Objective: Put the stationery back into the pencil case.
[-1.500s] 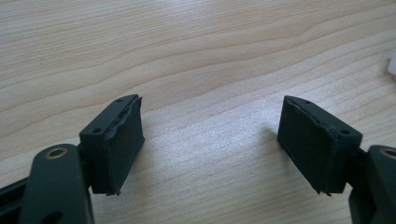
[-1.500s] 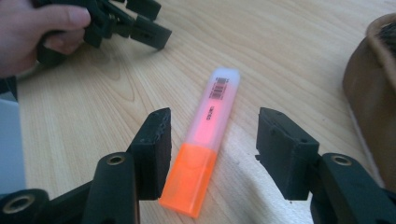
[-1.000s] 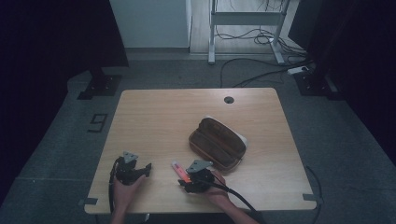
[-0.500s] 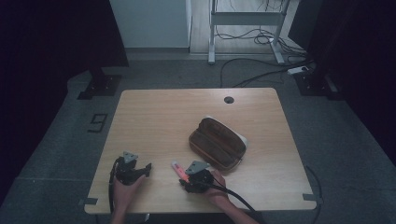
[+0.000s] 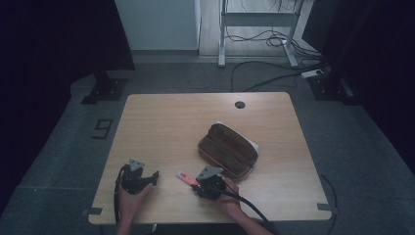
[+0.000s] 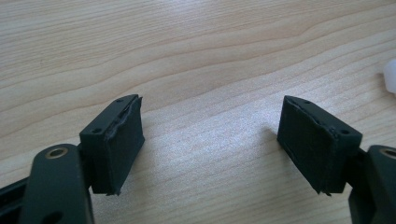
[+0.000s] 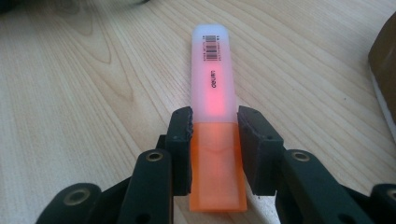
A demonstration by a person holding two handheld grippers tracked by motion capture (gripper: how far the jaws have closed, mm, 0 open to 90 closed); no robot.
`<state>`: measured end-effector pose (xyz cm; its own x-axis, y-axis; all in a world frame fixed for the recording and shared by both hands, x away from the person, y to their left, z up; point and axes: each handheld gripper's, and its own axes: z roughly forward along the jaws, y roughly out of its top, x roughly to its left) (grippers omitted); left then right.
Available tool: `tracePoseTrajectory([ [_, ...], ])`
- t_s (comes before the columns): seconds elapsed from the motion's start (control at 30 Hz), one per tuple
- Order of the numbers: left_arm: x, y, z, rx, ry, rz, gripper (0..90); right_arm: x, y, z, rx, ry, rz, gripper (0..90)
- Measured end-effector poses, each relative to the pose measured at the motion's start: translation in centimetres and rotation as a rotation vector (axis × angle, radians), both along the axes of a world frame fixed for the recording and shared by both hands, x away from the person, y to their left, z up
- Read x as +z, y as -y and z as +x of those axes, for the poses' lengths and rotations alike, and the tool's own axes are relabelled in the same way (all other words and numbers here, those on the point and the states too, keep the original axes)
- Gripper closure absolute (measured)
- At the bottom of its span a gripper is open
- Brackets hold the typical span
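A pink-orange highlighter (image 7: 212,116) lies flat on the wooden counter (image 5: 171,122) near its front edge, just left of the right gripper (image 5: 198,182) in the high view. In the right gripper view, that gripper's fingers (image 7: 181,140) have just been closing and now flank the highlighter at the joint between its orange cap and translucent barrel, both pads against its sides. The left gripper (image 5: 155,175) rests in the person's left hand (image 5: 132,198) farther left; its fingers (image 6: 119,140) stand wide apart over bare wood with nothing between them. A brown pencil case (image 5: 227,149) lies open to the right of the highlighter, well apart from it.
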<state>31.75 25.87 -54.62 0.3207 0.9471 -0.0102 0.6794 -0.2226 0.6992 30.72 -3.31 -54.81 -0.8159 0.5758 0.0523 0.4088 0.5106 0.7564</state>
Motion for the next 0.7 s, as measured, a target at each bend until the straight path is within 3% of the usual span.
tracePoseTrajectory([
  [0.33,0.0,0.0,0.0,0.000,0.000,0.000,22.4,1.2,1.3,0.3,-0.002,-0.008,0.070,65.6],
  [0.7,0.0,0.0,0.0,0.000,0.000,0.000,22.4,2.8,2.4,0.4,-0.018,0.017,0.109,65.7],
])
